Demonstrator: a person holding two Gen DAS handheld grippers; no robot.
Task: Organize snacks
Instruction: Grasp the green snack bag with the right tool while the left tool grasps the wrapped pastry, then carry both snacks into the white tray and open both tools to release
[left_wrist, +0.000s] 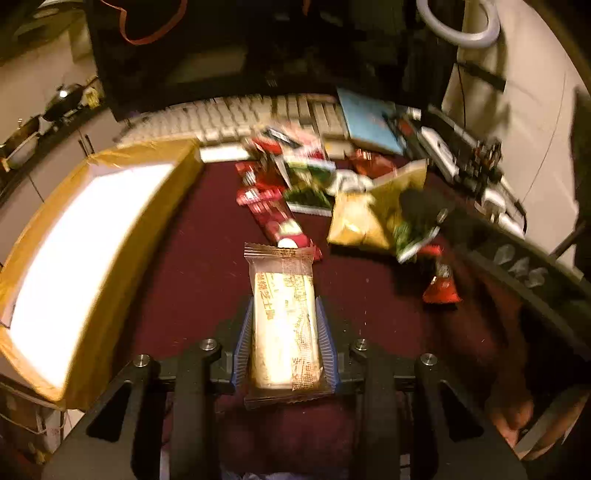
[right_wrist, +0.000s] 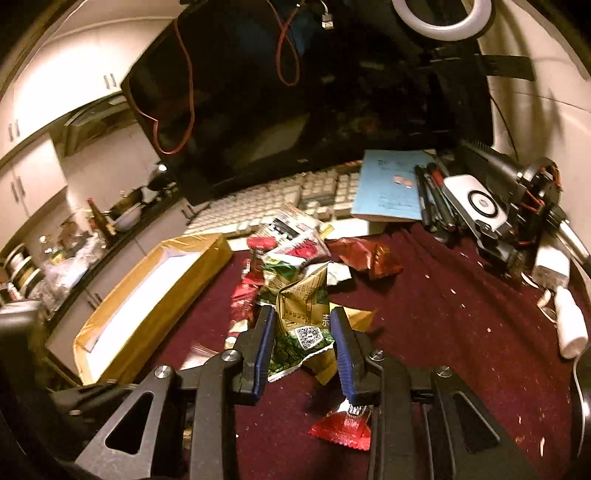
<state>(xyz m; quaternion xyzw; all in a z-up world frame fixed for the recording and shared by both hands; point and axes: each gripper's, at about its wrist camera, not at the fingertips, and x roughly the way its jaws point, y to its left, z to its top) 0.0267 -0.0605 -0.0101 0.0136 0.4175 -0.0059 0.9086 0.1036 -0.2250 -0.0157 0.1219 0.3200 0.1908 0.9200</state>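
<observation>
While left gripper (left_wrist: 284, 343) clamps cream bar wrapper (left_wrist: 283, 325) — brown Chinese print, right gripper (right_wrist: 303, 350) grasping QR-coded green-gold packet (right_wrist: 304, 314).

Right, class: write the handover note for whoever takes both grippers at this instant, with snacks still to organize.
Left gripper: shut on the pale wrapped bar, held above the maroon cloth.
Right gripper: fingers on either side of the crumpled gold-green packet, apparently gripping it.
Cardboard box: stands left of the pile; its inside is washed out by glare, so contents cannot be told.
Snack pile: red and green packets heaped in front of the keyboard. One small red packet lies apart, nearer the right gripper.
Done: two snacks picked up.
Left: probably box both, then clear the pile.
</observation>
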